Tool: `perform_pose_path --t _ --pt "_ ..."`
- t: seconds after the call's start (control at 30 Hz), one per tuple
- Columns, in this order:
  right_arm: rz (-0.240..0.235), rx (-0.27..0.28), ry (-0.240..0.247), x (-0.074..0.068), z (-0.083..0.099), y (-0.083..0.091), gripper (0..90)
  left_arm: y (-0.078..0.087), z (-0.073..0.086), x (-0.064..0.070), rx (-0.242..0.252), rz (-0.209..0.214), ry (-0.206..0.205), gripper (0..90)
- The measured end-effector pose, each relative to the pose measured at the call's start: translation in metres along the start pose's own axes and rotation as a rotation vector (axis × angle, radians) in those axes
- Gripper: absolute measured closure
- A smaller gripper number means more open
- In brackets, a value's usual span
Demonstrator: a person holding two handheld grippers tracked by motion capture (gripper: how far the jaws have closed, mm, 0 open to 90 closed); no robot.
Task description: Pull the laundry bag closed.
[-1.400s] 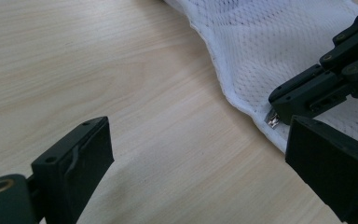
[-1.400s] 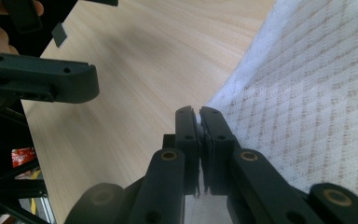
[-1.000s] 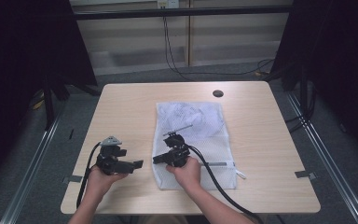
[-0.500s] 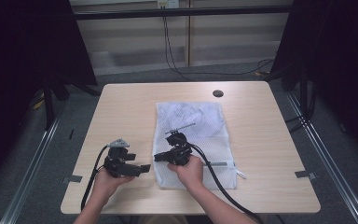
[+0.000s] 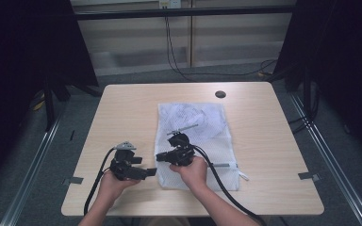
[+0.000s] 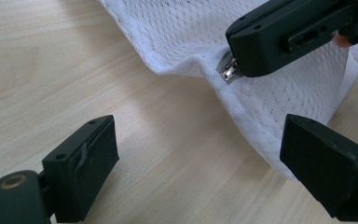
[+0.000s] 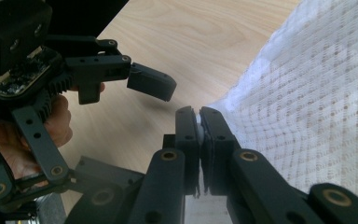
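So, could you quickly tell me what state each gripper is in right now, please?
Left gripper: open, holding nothing, jaws either side of the mesh bag's edge.
Right gripper: shut on the mesh bag at its zipper pull.

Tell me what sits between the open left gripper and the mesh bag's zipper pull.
Nothing visible: bare table lies between the left gripper and the zipper pull. The right gripper is shut on the bag there.
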State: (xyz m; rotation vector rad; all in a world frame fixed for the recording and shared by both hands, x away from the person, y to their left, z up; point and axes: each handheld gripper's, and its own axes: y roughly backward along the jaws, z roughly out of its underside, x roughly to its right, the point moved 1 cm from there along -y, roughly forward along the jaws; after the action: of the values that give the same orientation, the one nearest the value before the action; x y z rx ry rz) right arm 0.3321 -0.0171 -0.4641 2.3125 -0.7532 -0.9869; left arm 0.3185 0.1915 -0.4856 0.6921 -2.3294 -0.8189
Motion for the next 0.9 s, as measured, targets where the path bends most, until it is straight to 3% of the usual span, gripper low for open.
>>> perform_pose_path --t 0.27,0.6,0.77,0.9 --pt "0.0 0.034 -0.003 -0.002 -0.001 0.001 86.8 -0.004 0.0 0.003 -0.002 0.021 -0.003 13.9" --pt "0.01 0.023 -0.007 -0.005 -0.001 0.0 86.7 -0.009 -0.003 0.006 0.007 0.057 0.0 19.5" --pt "0.009 0.021 -0.009 -0.006 -0.002 0.001 86.8 -0.013 -0.004 0.01 0.028 0.072 0.022 24.6" --pt "0.007 0.027 -0.009 -0.006 -0.002 0.001 86.8 -0.018 -0.005 0.013 0.01 0.112 0.036 28.1"
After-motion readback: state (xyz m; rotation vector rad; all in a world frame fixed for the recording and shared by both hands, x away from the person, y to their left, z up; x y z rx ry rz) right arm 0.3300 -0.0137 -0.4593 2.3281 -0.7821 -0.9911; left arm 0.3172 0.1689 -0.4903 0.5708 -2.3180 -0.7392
